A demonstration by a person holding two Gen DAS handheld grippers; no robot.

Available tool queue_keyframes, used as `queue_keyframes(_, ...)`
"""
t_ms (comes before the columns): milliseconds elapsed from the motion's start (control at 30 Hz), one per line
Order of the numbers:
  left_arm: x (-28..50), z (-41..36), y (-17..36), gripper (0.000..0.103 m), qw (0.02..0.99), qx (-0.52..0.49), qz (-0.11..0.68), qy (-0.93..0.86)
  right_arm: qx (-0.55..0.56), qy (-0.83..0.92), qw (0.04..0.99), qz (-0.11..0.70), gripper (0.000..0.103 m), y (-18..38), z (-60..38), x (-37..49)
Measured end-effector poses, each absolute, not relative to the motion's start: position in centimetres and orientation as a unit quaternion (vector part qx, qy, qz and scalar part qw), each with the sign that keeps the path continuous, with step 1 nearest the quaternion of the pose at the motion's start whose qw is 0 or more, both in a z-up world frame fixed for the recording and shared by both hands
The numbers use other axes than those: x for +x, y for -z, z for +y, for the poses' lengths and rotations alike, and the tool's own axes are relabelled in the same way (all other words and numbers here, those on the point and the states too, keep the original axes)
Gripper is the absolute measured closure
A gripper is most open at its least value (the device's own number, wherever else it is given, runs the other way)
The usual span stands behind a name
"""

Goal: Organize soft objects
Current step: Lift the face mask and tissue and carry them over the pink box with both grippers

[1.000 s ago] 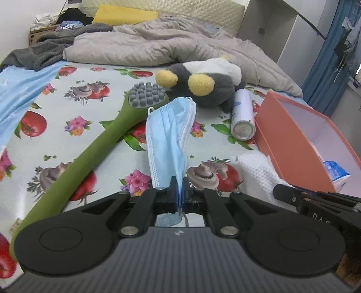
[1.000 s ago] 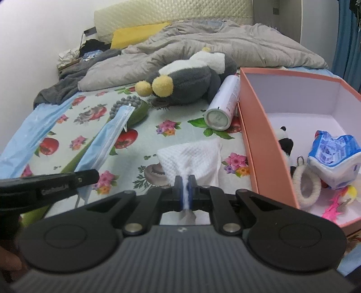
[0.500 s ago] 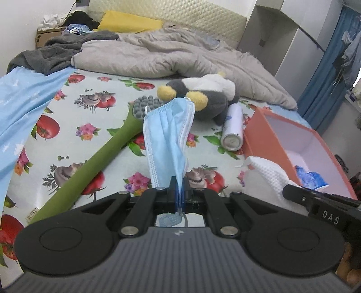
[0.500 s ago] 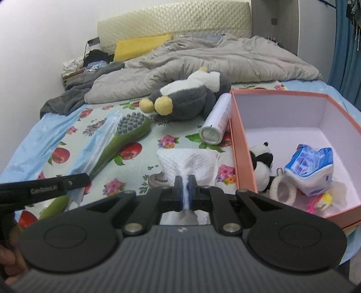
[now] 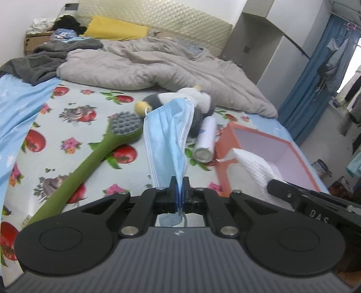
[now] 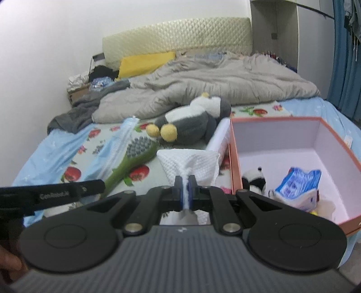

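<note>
Centre of the left wrist view: blue face mask (image 5: 168, 137) ran long-axis bottom-to-top, pinched at its lower end in the left gripper (image 5: 179, 191), jaws fully closed on the fabric, free end fanning toward the plush penguin (image 5: 180, 101) in the upper middle. Right wrist view, lower centre: white waffle cloth (image 6: 189, 163) was clamped the same way in the right gripper (image 6: 185, 191), jaws closed tight on a bunched edge, cloth spreading upward in a fan. Surface was a bed with a fruit-and-flower print sheet (image 5: 74, 126), rumpled grey duvet (image 5: 146, 65) behind, quilted headboard (image 5: 158, 18), blue curtain (image 5: 315, 74) at right. Green long-handled brush (image 5: 90, 160) lay diagonally left of the mask; white spray can (image 5: 206, 144) lay just right of it, beside the open orange box (image 6: 234, 162). Box held a small panda toy (image 6: 255, 180) and a blue-white packet (image 6: 297, 187), right of the cloth.
</note>
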State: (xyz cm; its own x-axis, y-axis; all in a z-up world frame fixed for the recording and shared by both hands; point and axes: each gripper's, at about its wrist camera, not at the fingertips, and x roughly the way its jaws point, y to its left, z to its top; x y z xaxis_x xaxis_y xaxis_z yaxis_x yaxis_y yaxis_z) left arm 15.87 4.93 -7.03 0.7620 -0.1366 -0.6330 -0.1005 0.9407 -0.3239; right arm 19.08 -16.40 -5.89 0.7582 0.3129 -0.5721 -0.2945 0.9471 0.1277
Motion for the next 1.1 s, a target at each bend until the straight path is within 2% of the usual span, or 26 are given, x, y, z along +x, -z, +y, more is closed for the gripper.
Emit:
queue_keyframes(667, 21.3, -2.6, -1.8, 0.099, 0.928, -0.162, 0.318, 0.104, 0.048, -0.112, 0.964, 0.238, 0.095, -1.7, -24.1, 21.5)
queue_keyframes(933, 24.0, -6.6, -1.9, 0.099, 0.923, -0.147, 0.329, 0.132, 0.058, -0.076, 0.964, 0.246, 0.095, -1.3, -28.2, 23.2)
queue_keyframes(1100, 26.2, -9.2, 0.2, 0.099, 0.911, -0.142, 0.356, 0.152, 0.063, -0.049, 0.959, 0.272, 0.094, 0.4, -30.7, 24.6)
